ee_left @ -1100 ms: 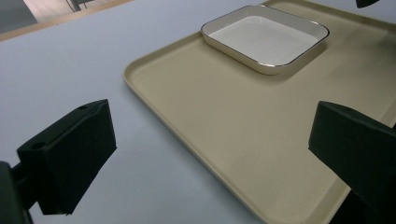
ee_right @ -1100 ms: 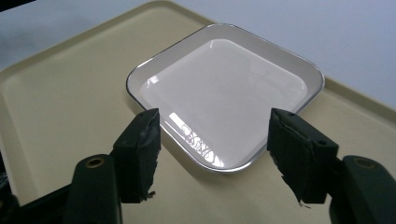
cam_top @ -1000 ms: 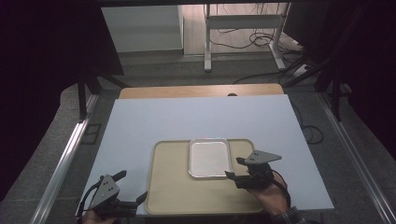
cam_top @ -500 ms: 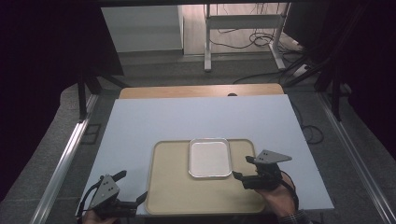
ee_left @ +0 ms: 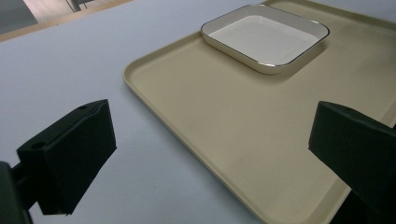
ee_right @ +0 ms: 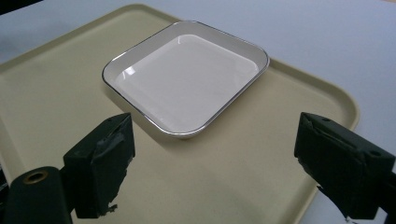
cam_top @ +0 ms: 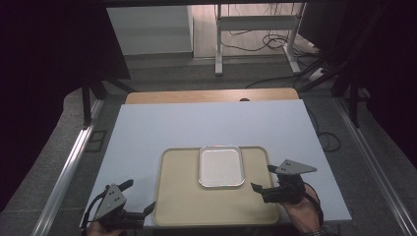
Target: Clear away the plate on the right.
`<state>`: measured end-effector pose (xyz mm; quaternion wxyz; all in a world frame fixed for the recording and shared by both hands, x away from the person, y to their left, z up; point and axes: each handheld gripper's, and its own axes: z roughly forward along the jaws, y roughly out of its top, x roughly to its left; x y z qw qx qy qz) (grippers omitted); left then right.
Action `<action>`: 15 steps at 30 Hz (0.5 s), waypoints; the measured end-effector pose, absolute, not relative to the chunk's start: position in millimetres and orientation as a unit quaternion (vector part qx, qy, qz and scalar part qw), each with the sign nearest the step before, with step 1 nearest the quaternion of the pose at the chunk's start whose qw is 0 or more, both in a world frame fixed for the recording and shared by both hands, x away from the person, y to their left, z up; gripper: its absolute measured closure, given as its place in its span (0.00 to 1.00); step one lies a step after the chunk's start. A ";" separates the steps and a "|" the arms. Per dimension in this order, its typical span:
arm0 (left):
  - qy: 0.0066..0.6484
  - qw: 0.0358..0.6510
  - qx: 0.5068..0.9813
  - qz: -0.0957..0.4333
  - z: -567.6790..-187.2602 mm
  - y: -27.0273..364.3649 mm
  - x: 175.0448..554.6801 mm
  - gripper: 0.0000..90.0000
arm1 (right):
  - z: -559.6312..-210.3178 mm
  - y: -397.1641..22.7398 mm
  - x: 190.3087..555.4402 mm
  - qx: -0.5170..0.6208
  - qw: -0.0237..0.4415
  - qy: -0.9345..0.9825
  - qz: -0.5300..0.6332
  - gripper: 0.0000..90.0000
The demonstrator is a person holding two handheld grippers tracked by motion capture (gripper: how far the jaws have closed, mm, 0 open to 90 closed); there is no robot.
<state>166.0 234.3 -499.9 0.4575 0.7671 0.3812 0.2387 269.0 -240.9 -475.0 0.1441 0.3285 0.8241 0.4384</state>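
A beige tray (cam_top: 216, 196) lies at the table's (cam_top: 206, 123) near edge, and a white dish (cam_top: 221, 166) sits on it against the tray's far edge. The left gripper (cam_top: 140, 199) waits at the tray's near left corner, jaws spread and empty. The right gripper (cam_top: 263, 178) hovers at the tray's right edge, jaws wide apart, holding nothing.

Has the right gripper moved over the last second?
Yes. Against the beige tray, which lies fixed, the right gripper has backed off to the right and toward the person, from over the white dish's corner to the tray's right edge.
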 end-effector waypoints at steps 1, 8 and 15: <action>0.381 0.457 0.767 0.239 -499.9 234.3 166.0 0.00 | -474.9 -241.9 268.2 0.328 0.145 0.824 0.439 0.13; 0.382 0.458 0.767 0.238 -500.0 234.6 166.1 0.00 | -473.7 -251.7 262.4 0.333 0.148 0.820 0.441 0.11; 0.382 0.458 0.766 0.238 -500.0 234.5 166.2 0.00 | -473.4 -262.8 257.1 0.340 0.153 0.818 0.438 0.10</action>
